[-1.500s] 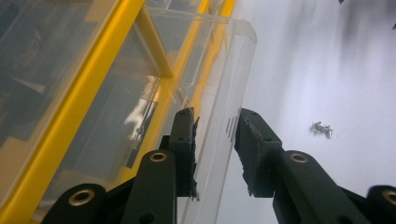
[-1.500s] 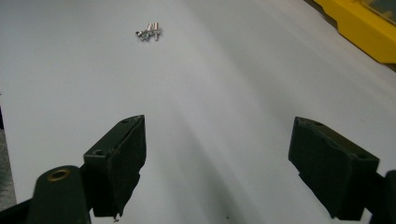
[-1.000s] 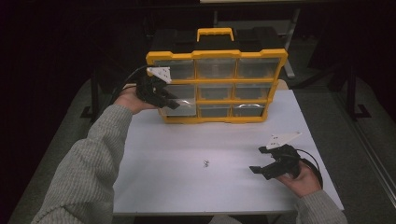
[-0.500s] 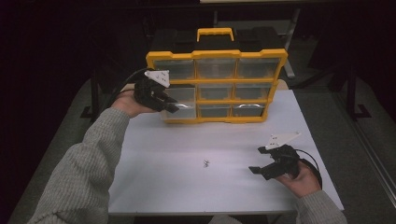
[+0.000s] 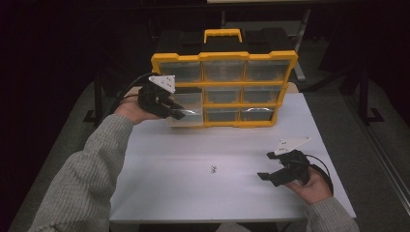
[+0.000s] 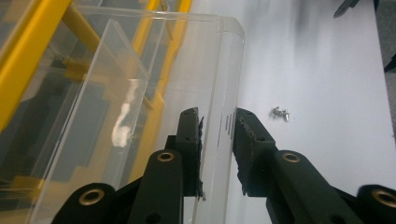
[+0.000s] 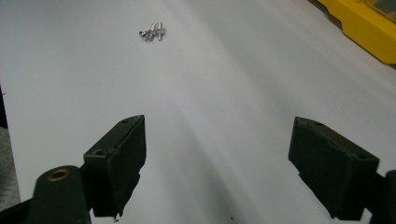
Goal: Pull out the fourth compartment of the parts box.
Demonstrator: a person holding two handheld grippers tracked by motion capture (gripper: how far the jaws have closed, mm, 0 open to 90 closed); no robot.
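Drawer: the clear plastic drawer [image 6: 140, 116] sits partly pulled out of the lower left bay of the organiser, its front wall between the fingers of the left gripper [image 6: 217, 140].
Left fingers: narrow, one pad inside the drawer front and one outside, both pressed on the clear wall; in the high view the left gripper [image 5: 171, 108] sits at the cabinet's left column.
Organiser: the yellow drawer cabinet [image 5: 225, 89] stands upright at the far edge of the worktop [image 5: 193, 203], just behind the left fingers, with a yellow handle on top.
Screws: a small cluster of metal screws [image 5: 213, 168] lies on the bare worktop, well apart from the left fingers and ahead of the right ones [image 7: 152, 31].
Right fingers: the right gripper [image 7: 217, 163] has its fingers spread wide, nothing between them, low over the worktop; in the high view it [image 5: 270, 176] is near the right front corner.
In the way: bare white surface between the right fingers and the screws.
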